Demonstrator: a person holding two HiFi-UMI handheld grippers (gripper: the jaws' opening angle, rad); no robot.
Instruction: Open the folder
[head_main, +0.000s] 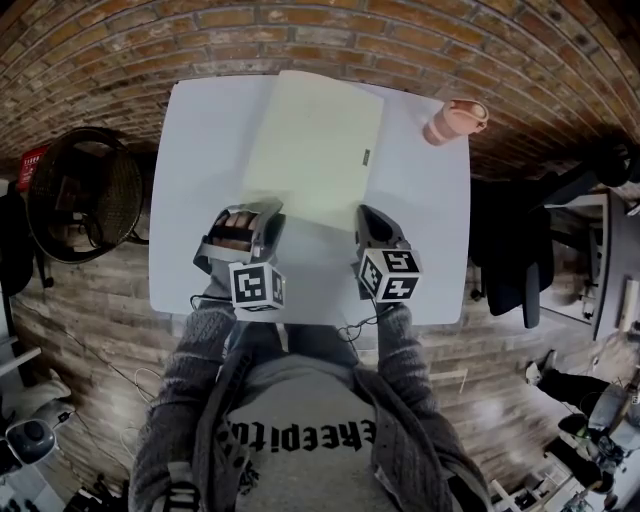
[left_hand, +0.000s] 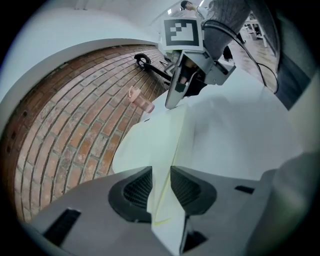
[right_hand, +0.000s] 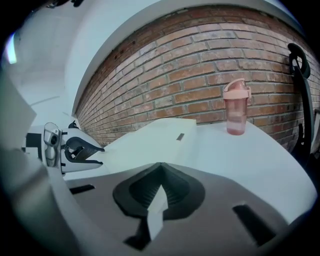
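1. The folder (head_main: 315, 140) lies flat in the middle of the white desk (head_main: 195, 180), with a pink bottle (head_main: 452, 121) off by the far right corner.
2. On my left gripper (left_hand: 161, 189), the fingers are clamped on the folder's near edge (a pale yellow sheet runs right between them).
3. On my right gripper (right_hand: 159, 192), the fingers are pinched tight on a thin white edge at the folder's near right side.

The folder (head_main: 315, 140) is pale yellow-green, the surface (head_main: 190, 180) white and the shaker bottle (head_main: 453, 121) pink. The left tongs (left_hand: 161, 189) and right tongs (right_hand: 160, 192) are grey with black ribbed pads (left_hand: 135, 192), each carrying a cube (head_main: 258, 286) of black-and-white squares. The wall (head_main: 100, 50) is red-brown brick.
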